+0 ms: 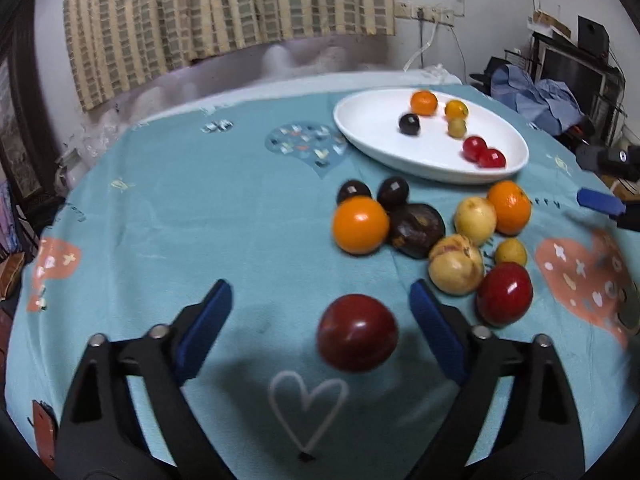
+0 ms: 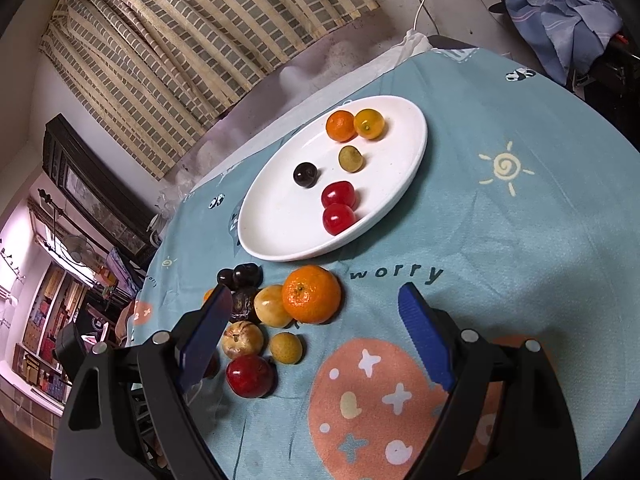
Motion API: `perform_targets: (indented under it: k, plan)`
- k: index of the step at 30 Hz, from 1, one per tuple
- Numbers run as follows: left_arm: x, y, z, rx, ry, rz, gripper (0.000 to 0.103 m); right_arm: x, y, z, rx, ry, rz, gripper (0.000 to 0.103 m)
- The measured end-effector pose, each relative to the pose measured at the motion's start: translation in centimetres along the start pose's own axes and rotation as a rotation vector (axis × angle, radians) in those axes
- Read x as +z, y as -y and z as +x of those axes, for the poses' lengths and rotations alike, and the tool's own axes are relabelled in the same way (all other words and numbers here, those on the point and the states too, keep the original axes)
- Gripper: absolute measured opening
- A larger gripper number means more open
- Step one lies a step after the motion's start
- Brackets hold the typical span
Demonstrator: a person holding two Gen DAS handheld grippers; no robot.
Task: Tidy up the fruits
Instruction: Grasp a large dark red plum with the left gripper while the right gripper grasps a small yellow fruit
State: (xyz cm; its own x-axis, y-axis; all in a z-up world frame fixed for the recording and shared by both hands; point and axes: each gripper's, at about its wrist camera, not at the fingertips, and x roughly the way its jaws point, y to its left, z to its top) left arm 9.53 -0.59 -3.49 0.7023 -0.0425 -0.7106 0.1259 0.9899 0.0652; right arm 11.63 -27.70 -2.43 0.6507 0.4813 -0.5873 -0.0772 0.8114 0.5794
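My left gripper (image 1: 320, 288) is open over the teal tablecloth. A dark red round fruit (image 1: 357, 332), slightly blurred, lies between its blue pads, nearer the right one, and neither pad touches it. My right gripper (image 2: 316, 291) is open too and holds nothing. An orange (image 2: 311, 294) of the loose pile sits just beyond its tips. That pile holds oranges (image 1: 360, 225), dark plums (image 1: 394, 193), yellowish fruits (image 1: 456, 269) and a second red fruit (image 1: 505, 294). The white oval plate (image 1: 360, 120) (image 2: 272, 216) carries several small fruits, among them two red ones (image 2: 338, 207).
The table edge curves away on the left and at the back, with a checked curtain (image 1: 224, 12) behind it. Blue clothes (image 2: 560, 8) and dark furniture stand at the right. The cloth left of the pile is bare.
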Motion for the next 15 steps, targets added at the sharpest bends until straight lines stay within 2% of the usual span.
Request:
perform_targets:
  k: [3,10,12,15]
  plan:
    - [-0.7,0.2,0.6,-0.026,-0.049,0.001,0.066,0.0,-0.1,0.0,-0.003,-0.001,-0.006,0.085]
    - [-1.6,-0.7,0.4,-0.07,-0.074,-0.047,0.064,-0.6,-1.1,0.7,-0.002,-0.043,-0.058,0.085]
    - [-1.6,-0.9,0.8,-0.109,-0.089,-0.063,0.053,-1.0,-1.7,1.2,0.015,-0.075,-0.09,0.085]
    - [-1.6,-0.7,1.0,-0.125,-0.091,-0.059,0.043,-1.6,-2.1,1.9,0.071,-0.123,-0.094,0.085]
